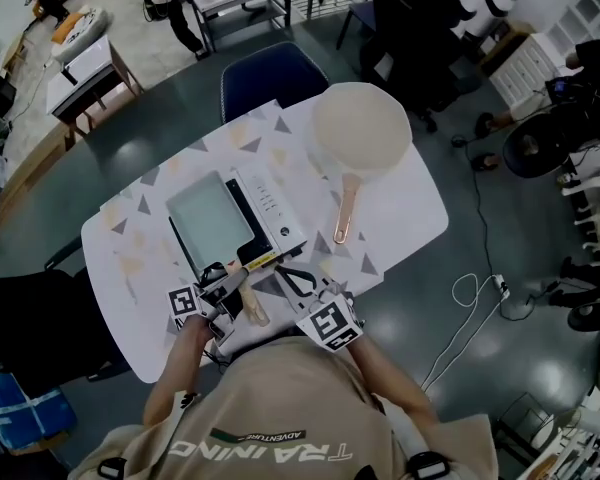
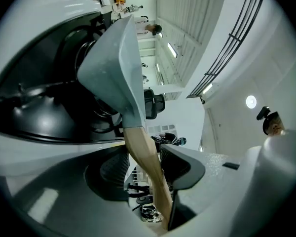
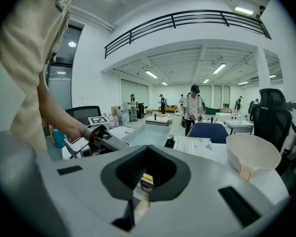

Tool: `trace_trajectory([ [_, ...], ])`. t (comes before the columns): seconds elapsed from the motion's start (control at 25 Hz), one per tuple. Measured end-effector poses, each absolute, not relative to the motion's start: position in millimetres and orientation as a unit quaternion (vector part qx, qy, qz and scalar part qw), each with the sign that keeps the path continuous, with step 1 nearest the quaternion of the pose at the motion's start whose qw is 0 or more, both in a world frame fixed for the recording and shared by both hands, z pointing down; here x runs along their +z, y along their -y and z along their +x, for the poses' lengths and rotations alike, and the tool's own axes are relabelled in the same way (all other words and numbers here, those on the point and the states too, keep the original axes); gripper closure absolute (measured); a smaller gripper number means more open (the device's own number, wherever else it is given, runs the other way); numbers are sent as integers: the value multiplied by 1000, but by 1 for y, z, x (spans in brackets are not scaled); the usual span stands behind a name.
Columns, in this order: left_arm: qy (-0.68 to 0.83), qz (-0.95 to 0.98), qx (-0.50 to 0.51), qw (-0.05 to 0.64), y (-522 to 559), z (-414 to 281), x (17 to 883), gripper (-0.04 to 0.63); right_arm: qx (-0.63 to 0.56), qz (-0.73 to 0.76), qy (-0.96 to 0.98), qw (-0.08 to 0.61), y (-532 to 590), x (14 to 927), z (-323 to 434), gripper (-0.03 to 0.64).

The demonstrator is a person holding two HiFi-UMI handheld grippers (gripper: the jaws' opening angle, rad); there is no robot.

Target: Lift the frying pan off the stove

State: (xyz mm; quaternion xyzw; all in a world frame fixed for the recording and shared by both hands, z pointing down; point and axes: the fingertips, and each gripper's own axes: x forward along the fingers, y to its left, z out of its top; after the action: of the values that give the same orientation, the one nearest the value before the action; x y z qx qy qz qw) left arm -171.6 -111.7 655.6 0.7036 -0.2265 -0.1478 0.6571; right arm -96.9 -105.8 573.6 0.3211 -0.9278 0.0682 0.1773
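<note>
Grasp stage: frying pan (image 1: 208, 216) sits on the stove (image 1: 272, 206). Its wooden handle (image 2: 147, 169) lies between the open, unclamped jaws of the left gripper (image 2: 144, 157). Right gripper (image 3: 145, 181) is closed and empty. Next move, as judged: clamp the handle, then raise.

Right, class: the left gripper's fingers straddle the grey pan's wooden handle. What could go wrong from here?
The left gripper is open; the wooden handle runs slanted between its fingers, nearer one, so closing might twist the grey pan. Held that far out, the pan may tip leaving the stove.
</note>
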Motion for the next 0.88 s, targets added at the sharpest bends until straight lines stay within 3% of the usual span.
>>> trace_trajectory([
  [0.52,181,691,-188,674,144,-130,656,418,88,321,923,191,120,596,-71,621],
  [0.56,176,687,-197,677,144,-129,653,432,89,321,923,191,122,596,-70,621],
  [0.6,173,683,-205,679,144,-128,652,502,90,321,923,190,124,596,-69,621],
  [0.88,181,694,-189,671,141,-125,652,509,97,309,927,188,133,600,-72,621],
])
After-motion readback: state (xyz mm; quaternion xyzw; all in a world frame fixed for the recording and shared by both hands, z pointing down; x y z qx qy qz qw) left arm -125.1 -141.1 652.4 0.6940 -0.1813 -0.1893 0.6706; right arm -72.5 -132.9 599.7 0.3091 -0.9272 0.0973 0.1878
